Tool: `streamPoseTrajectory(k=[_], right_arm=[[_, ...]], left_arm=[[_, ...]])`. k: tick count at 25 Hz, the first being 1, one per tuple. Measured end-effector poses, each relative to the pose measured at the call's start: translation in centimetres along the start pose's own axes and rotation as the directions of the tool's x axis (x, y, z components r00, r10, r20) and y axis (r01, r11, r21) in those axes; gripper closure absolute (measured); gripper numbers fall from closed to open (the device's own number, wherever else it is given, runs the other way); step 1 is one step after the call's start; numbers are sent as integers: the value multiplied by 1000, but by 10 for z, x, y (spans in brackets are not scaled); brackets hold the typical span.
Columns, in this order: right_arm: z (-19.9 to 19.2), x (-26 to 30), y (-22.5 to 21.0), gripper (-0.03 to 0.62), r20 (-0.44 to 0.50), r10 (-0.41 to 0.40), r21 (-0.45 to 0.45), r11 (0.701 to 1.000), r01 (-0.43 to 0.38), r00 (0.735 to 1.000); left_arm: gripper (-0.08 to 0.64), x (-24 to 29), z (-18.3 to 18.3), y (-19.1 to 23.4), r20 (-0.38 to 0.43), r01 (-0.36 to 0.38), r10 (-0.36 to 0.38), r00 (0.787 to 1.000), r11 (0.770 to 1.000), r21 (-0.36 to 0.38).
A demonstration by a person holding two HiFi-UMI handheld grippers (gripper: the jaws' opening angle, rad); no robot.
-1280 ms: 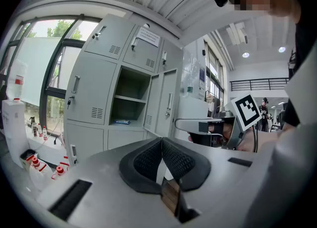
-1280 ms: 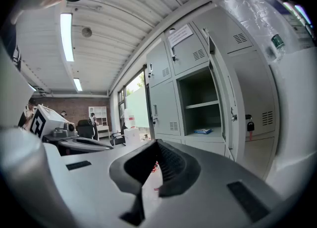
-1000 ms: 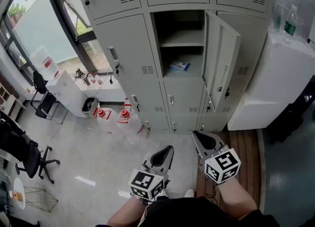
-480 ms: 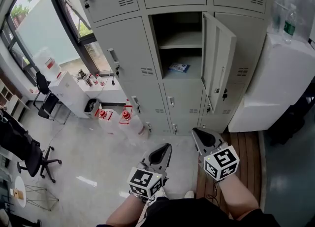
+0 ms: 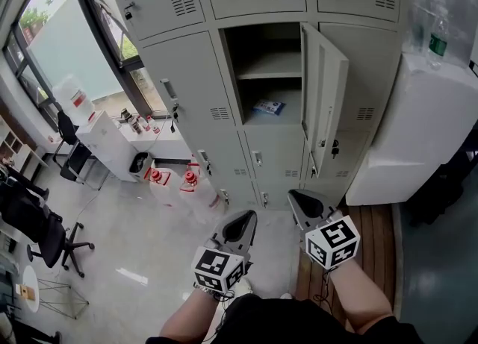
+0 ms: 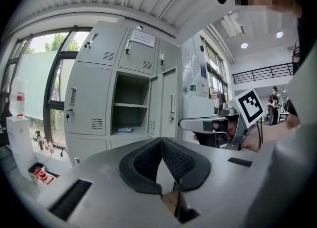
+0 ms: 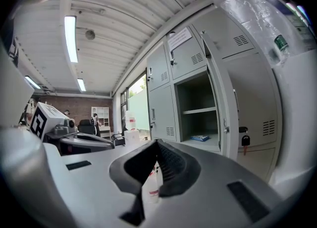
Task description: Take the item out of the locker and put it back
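Packet (image 5: 269, 107), blue and white, is seen in the head view lying flat on the floor of the open locker (image 5: 233, 74) compartment, under its one shelf, with the door (image 5: 326, 111) swung out to the right. Left gripper (image 5: 245, 219) and right gripper (image 5: 300, 201) are held low in front of the body, side by side, both pointed at the locker and well apart from it. In the left gripper view the jaws are pressed together tip to tip with nothing between them; the packet (image 6: 125, 129) is visible far beyond, and the right gripper (image 6: 210, 123) is off to the side. In the right gripper view the jaws likewise meet at the tips and nothing is held; the packet (image 7: 200, 137) sits just inside the door (image 7: 224, 108) edge, and the left gripper (image 7: 84, 143) is alongside. Step is judged to be the approach: the packet has not yet been taken out. Next move calls for the gap to the locker to be closed, one pair of jaws to be opened, and the gripper to be fed in under the shelf, clear of the door edge. A low, near-level entry is likely needed, since the packet is thin and flat.
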State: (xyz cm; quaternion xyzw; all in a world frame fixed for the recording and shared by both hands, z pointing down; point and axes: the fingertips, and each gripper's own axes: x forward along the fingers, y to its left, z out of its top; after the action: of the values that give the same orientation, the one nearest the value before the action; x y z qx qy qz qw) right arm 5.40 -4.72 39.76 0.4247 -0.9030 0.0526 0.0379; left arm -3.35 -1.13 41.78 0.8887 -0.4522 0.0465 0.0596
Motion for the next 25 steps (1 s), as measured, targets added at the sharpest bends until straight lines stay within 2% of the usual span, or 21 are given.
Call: streamPoseTrajectory(k=[6, 11, 20, 25], right_arm=[[7, 8, -10, 540, 15, -6, -2, 1000, 6, 1000], [7, 22, -22, 540, 15, -21, -4, 1000, 21, 1000], [4, 72, -51, 540, -8, -65, 5, 998, 65, 998], [4, 107, -66, 540, -21, -87, 16, 996, 88, 996]], left_arm=[[543, 21, 9, 9, 8, 9, -9, 1000, 999, 38], [543, 45, 14, 25, 21, 18, -19, 1000, 999, 38], [543, 95, 19, 72, 19, 49, -49, 999, 998, 34], [543, 124, 25, 104, 4, 61, -61, 998, 996, 69]])
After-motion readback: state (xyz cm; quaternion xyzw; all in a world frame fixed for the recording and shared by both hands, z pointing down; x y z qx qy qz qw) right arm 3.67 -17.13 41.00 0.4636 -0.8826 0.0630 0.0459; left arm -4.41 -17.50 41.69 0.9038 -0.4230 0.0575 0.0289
